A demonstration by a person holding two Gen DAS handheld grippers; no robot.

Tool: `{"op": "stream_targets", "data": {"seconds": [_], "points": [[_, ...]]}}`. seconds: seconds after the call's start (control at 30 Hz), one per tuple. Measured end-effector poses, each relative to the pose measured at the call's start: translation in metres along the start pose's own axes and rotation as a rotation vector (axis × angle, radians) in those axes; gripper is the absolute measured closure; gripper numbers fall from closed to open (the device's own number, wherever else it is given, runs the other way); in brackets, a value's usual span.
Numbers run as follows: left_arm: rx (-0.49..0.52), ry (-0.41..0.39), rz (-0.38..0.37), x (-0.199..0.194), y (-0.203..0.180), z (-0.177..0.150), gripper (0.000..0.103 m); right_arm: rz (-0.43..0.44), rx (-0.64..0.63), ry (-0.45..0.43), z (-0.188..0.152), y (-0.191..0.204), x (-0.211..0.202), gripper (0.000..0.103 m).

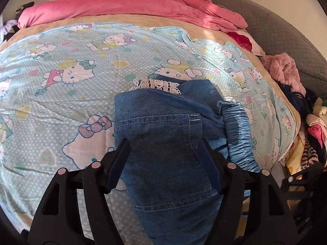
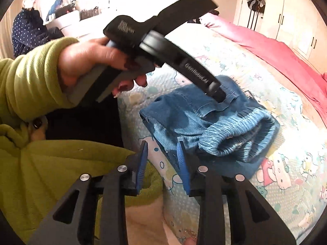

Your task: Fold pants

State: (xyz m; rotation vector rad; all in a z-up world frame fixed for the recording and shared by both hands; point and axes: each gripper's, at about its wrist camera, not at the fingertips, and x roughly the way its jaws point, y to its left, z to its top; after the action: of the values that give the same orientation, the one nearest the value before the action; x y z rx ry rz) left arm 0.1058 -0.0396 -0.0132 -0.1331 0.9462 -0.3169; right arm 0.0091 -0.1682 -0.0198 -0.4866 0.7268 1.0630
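Blue denim pants lie folded in a small bundle on the cartoon-print bed sheet, with the gathered elastic waistband on the right and a strip of white lace showing at the far edge. My left gripper stands open right over the bundle, and the denim spreads between its wide-set fingers. In the right wrist view the left gripper tips down onto the pants, held by a hand in a green sleeve. My right gripper is open at the bundle's near corner, gripping nothing.
A pink duvet covers the far side of the bed. A heap of mixed clothes and a grey quilted cushion lie to the right. Another person in a dark dotted top sits at the back left; wardrobes stand behind the bed.
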Motion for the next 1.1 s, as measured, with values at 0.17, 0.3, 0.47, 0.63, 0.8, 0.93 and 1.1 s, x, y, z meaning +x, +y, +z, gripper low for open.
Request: {"op": "stream_targets", "data": {"seconds": [0.17,0.3,0.47,0.63,0.8,0.93,1.1], "points": [[-0.005,-0.014,0.005,-0.006,0.0,0.0,0.032,0.027,0.01,-0.043,-0.004,-0.001,-0.024,0.068],[-0.014,-0.036,0.035,-0.014,0.005,0.0,0.026,0.051,-0.01,-0.071,0.004,0.005,-0.03,0.065],[-0.018,-0.046,0.116,-0.028,0.022,-0.011,0.026,0.028,0.006,-0.102,0.013,-0.001,-0.041,0.052],[-0.011,-0.058,0.11,-0.049,0.028,-0.034,0.033,-0.097,0.112,-0.108,0.032,-0.044,-0.034,0.048],[0.026,-0.024,0.003,-0.052,0.005,-0.052,0.056,-0.173,0.153,-0.012,0.058,-0.081,-0.005,0.072],[0.107,0.043,-0.016,-0.032,-0.025,-0.063,0.056,-0.142,0.125,0.07,0.07,-0.091,0.035,0.074],[0.153,0.076,0.016,-0.015,-0.035,-0.073,0.054,-0.185,0.189,0.237,0.059,-0.119,0.088,0.076]]}}
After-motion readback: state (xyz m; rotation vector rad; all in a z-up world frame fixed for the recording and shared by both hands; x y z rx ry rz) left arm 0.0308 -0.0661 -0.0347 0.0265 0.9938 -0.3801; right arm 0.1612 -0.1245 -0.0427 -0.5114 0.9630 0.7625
